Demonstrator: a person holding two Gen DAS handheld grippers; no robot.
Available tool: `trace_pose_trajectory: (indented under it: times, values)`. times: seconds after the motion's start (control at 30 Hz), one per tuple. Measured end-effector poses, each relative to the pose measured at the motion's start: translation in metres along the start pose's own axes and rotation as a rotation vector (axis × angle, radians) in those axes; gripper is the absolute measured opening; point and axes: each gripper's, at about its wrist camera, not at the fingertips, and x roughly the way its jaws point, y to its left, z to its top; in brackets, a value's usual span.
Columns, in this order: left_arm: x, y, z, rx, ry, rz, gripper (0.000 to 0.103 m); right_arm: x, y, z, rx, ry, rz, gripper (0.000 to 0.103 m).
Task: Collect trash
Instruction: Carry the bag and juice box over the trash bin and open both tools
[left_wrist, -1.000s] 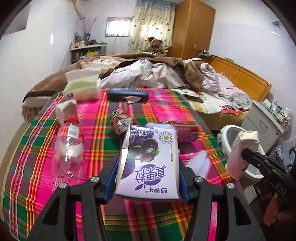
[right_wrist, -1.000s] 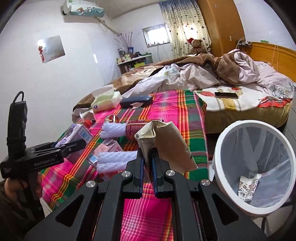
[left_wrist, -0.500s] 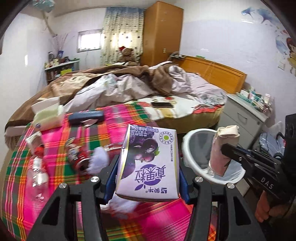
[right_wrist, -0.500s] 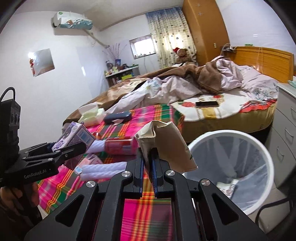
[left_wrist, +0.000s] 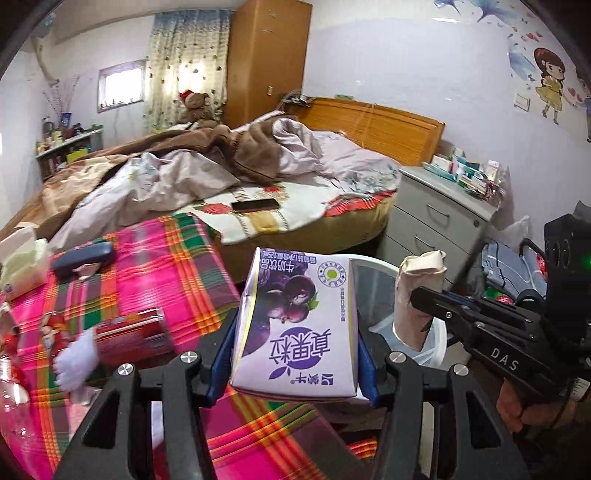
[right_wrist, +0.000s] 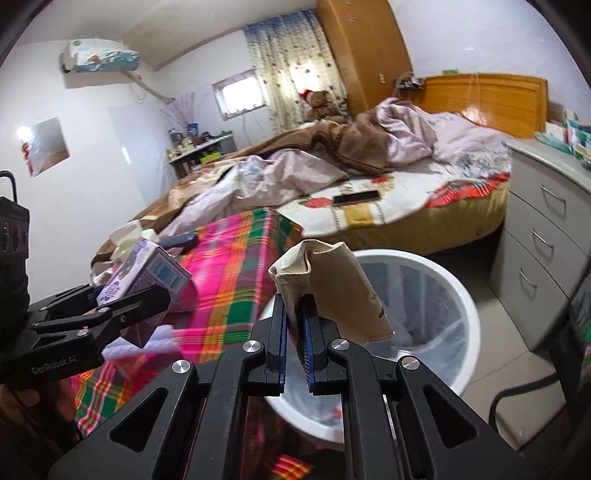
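Note:
My left gripper is shut on a purple drink carton, held at the plaid table's right edge; the carton shows at the left of the right wrist view. My right gripper is shut on a crushed beige paper cup, held above the near rim of the white trash bin. In the left wrist view the cup hangs over the bin, which the carton mostly hides. The bin is lined with a clear bag and holds some scraps.
The plaid cloth carries a red can, white crumpled wrappers, a clear bottle, a dark case and a tissue pack. Behind lies an unmade bed with a phone. A grey drawer unit flanks the bin.
Both grippers swung right with their loads, away from the table's middle. The bin came closer and now lies right under the cup; the carton now sits at the table's right edge beside the bin.

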Motion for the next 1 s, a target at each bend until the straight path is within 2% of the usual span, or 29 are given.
trace_pose_trajectory:
  times: [0.23, 0.5, 0.6, 0.67, 0.73, 0.77, 0.83, 0.87, 0.9, 1.0]
  values:
    - [0.034, -0.024, 0.000, 0.024, 0.054, -0.049, 0.058, 0.020, -0.031, -0.006, 0.050, 0.089, -0.019, 0.008]
    - [0.059, -0.034, -0.005, 0.024, 0.104, -0.060, 0.059, 0.033, -0.044, -0.016, 0.039, 0.159, -0.054, 0.008]
    - [0.062, -0.033, -0.004, 0.012, 0.105, -0.062, 0.074, 0.034, -0.047, -0.015, 0.036, 0.171, -0.072, 0.010]
    - [0.060, -0.031, -0.004, 0.007, 0.097, -0.051, 0.074, 0.033, -0.050, -0.015, 0.028, 0.169, -0.089, 0.011]
    - [0.058, -0.029, -0.003, 0.002, 0.092, -0.058, 0.074, 0.031, -0.049, -0.015, 0.016, 0.166, -0.107, 0.015]
    - [0.057, -0.028, -0.003, 0.000, 0.091, -0.052, 0.074, 0.030, -0.048, -0.015, 0.014, 0.163, -0.113, 0.020]
    - [0.055, -0.027, -0.004, 0.005, 0.089, -0.040, 0.074, 0.028, -0.049, -0.015, 0.017, 0.157, -0.114, 0.034]
    - [0.053, -0.026, -0.004, 0.003, 0.089, -0.036, 0.074, 0.026, -0.049, -0.015, 0.023, 0.152, -0.106, 0.045]
    - [0.051, -0.024, -0.005, -0.002, 0.086, -0.038, 0.074, 0.024, -0.048, -0.015, 0.028, 0.146, -0.099, 0.051]
    - [0.043, -0.020, -0.006, -0.010, 0.072, -0.033, 0.074, 0.022, -0.045, -0.015, 0.031, 0.133, -0.097, 0.051]
